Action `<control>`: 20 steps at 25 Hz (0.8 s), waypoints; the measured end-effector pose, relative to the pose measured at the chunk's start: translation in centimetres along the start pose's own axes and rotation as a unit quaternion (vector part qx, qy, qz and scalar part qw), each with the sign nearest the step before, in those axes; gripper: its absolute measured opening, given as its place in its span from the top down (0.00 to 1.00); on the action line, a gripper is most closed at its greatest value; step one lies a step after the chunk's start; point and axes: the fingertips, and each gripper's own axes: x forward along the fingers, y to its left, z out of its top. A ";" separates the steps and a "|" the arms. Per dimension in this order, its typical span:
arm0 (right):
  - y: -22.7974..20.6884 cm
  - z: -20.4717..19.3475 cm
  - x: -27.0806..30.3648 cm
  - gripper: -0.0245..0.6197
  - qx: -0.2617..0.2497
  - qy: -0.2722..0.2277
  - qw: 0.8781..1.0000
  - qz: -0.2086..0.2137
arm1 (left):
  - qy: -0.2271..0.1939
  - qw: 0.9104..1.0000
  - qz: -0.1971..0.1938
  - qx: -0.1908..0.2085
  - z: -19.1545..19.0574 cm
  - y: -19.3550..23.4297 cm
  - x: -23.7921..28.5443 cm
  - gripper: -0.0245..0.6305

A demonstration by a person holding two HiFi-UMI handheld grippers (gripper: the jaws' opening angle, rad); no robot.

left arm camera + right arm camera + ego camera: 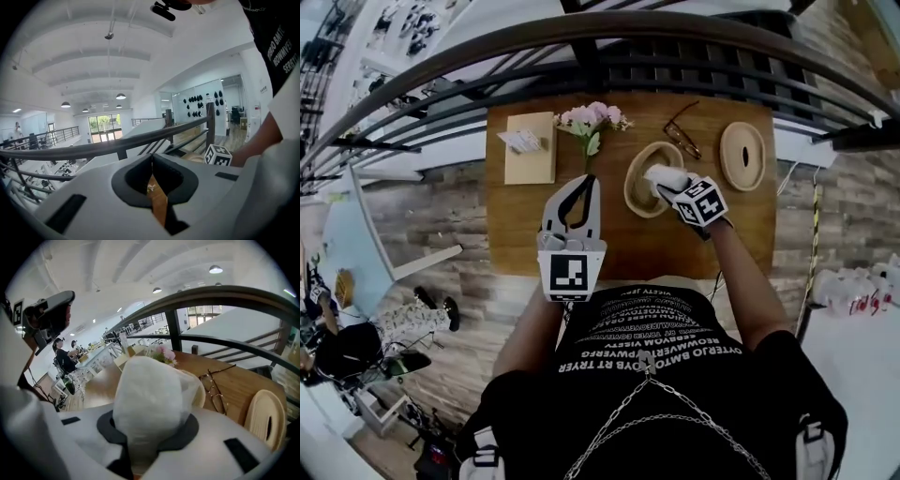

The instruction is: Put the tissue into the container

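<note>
Your right gripper [673, 190] hangs over the open oval container [634, 187] at the middle of the wooden worktop [525, 211], its jaws pinched on a puffy white tissue [666, 175]. Your left gripper [583, 186] hovers nearer you, jaws closed together on nothing. The risk from here is that the tissue looks bulky and springy. Let go too high or off-centre and it may drape over the rim or tumble onto the worktop. A low pass could also nudge the light container toward the glasses [681, 133] or the lid [742, 155] beside it.
</note>
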 end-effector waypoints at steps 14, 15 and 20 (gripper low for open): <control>0.3 -1.8 5.7 0.53 0.016 0.117 0.993 0.029 | 0.022 1.000 0.016 0.003 -2.0 0.4 -2.5 0.92; 0.1 -1.6 5.4 0.49 0.012 0.110 0.994 0.017 | 0.018 1.000 0.016 0.004 -1.8 0.4 -2.7 0.92; -1.0 -1.2 1.7 0.45 0.031 0.058 0.997 -0.050 | 0.002 1.000 0.015 0.014 -0.8 0.5 -4.9 0.92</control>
